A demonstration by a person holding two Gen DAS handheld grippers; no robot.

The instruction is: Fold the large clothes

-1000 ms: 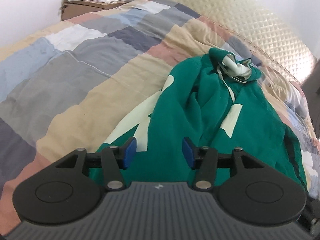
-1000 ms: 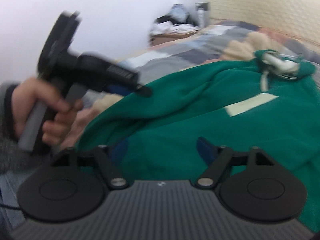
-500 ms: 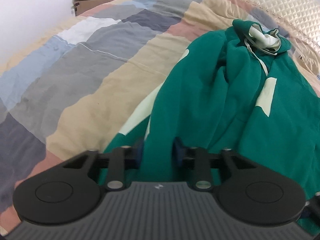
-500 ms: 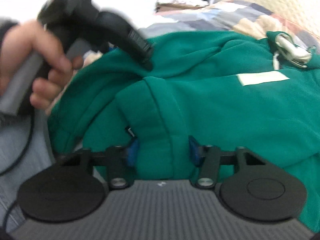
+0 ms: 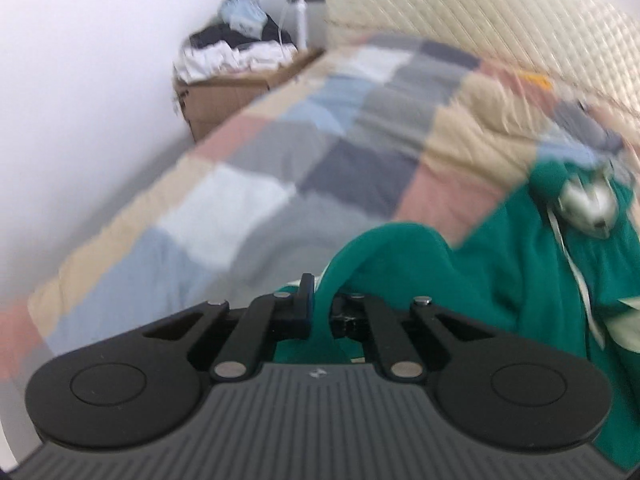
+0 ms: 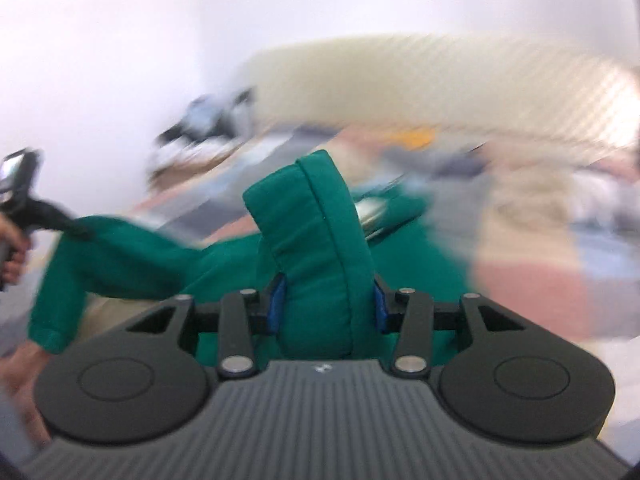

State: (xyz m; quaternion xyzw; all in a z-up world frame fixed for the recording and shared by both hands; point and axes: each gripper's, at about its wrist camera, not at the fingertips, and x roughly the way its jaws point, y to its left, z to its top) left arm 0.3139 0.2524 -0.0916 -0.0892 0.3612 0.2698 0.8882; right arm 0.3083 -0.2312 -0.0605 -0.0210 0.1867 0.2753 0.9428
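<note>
Both grippers, left and right, have jaws pinching the hoodie; lift evenly, spread it taut above the bed.

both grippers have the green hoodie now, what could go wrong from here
The left gripper pinches only a thin fold of the green hoodie, so that edge may slip out as it is lifted.

The right gripper clamps a thick bunched wad, perhaps several layers, so the hoodie may not spread flat.

The white drawstring hangs loose and may get trapped inside a fold.
</note>
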